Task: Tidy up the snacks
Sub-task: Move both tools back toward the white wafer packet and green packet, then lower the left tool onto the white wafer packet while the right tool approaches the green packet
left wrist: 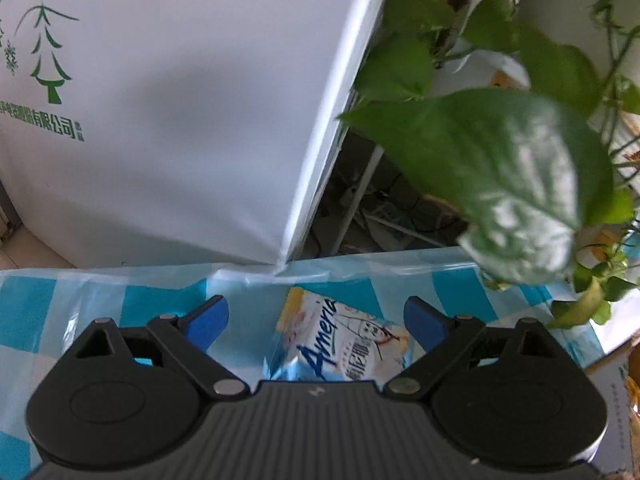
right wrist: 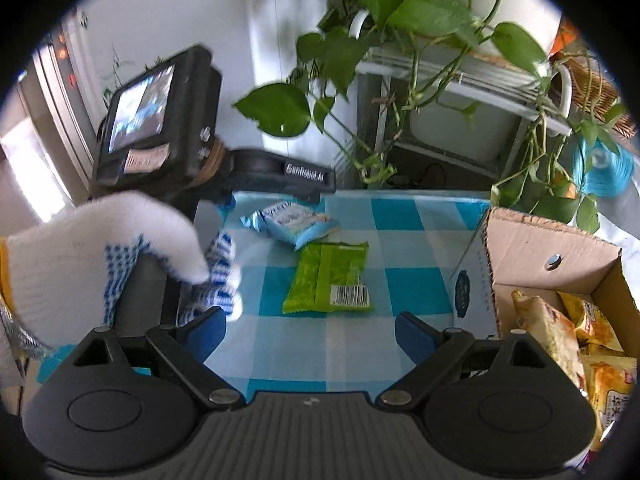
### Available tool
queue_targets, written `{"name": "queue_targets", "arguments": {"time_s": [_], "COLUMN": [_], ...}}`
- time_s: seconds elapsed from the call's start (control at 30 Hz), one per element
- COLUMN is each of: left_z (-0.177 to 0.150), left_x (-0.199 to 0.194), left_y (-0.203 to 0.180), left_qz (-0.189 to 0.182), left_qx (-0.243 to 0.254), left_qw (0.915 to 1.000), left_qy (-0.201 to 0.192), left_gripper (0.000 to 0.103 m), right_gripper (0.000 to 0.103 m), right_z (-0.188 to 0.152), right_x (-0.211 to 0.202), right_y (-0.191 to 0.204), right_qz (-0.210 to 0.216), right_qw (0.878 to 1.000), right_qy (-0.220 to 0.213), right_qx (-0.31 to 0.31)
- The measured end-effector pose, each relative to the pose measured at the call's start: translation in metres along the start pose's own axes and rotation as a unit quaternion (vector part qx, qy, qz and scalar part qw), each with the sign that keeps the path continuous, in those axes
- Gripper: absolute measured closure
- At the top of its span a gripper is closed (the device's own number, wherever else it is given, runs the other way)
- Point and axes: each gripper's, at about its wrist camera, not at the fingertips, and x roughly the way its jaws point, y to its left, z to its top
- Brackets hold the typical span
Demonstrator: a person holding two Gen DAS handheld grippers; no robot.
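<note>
A light blue snack packet lies on the blue checked tablecloth, between the wide-apart blue fingers of my left gripper, which is open and does not touch it. In the right wrist view the same packet lies at the far side of the table, under the left gripper's black body. A green snack packet, barcode up, lies nearer. My right gripper is open just short of it, with nothing between its fingers.
A cardboard box with several yellow snack packets stands at the right. Trailing green plant leaves hang over the table's far right. A white appliance stands behind the table. A gloved hand holds the left gripper's handle.
</note>
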Motion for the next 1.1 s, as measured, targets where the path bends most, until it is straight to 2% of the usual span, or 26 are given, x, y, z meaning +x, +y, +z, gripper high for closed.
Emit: {"name": "queue_targets", "arguments": {"time_s": [0.17,0.33,0.47,0.83,1.1], "left_z": [0.004,0.001,-0.003,-0.011,-0.029], "left_x": [0.015,0.020,0.012,-0.017,-0.043], "left_y": [0.002,-0.003,0.008,0.039,0.062], "left_qz": [0.015,0.035,0.028,0.024,0.014], "left_qx": [-0.001,0.053,0.060,0.076,0.077], "left_qw": [0.9999,0.9980,0.9977,0.9964,0.9959], "left_qy": [0.000,0.005,0.012,0.031,0.044], "left_gripper": [0.006,0.005,0.004,0.000,0.000], "right_gripper": [0.014,0.018,0.018,0.016,0.016], "right_z": [-0.003,0.000,0.004,0.008,0.016], "right_x": [0.016,0.030,0.035,0.063,0.068], "right_y": [0.002,-0.008,-0.010,-0.007,-0.020], "right_qz": [-0.009,-0.020,-0.024,-0.023,-0.004], "right_qw": [1.000,0.999,0.999,0.999,0.996], "right_qy": [0.014,0.023,0.022,0.029,0.023], "right_qx": [-0.004,0.021,0.037,0.034,0.085]}}
